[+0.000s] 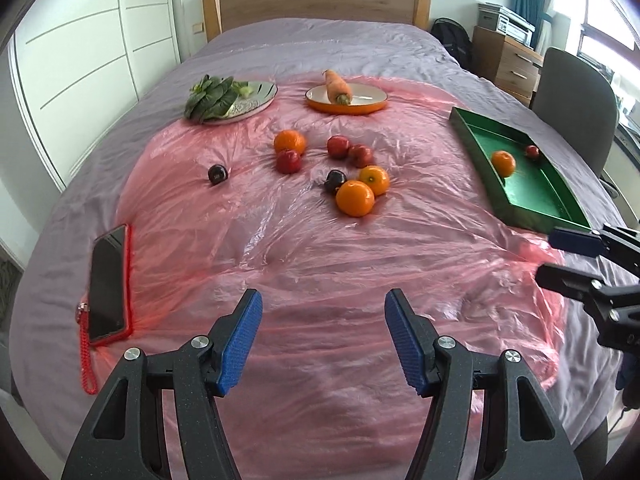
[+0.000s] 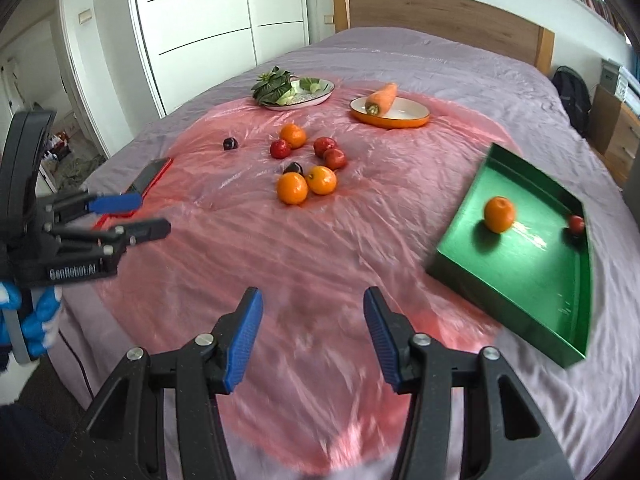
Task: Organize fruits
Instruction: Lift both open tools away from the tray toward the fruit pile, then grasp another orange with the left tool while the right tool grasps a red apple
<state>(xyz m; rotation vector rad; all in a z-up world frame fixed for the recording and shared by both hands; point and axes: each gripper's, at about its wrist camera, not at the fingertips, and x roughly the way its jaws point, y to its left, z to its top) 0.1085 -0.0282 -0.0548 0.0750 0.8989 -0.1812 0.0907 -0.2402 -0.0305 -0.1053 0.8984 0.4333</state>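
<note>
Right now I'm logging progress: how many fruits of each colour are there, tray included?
Orange: 4
Red: 4
Dark purple: 2
Total: 10, with 2 inside the green tray.

Light: bright, even daylight from the windows (image 1: 596,36) at right.
Glare: sheen on the pink plastic sheet (image 1: 320,248).
Blur: the green tray (image 2: 520,248) smeared in the right wrist view.
Edges: fisheye bending, dark corners.

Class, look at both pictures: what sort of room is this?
Most likely a bedroom: a bed with a wooden headboard fills the view, white wardrobe doors stand beside it, and a chest of drawers is nearby.
</note>
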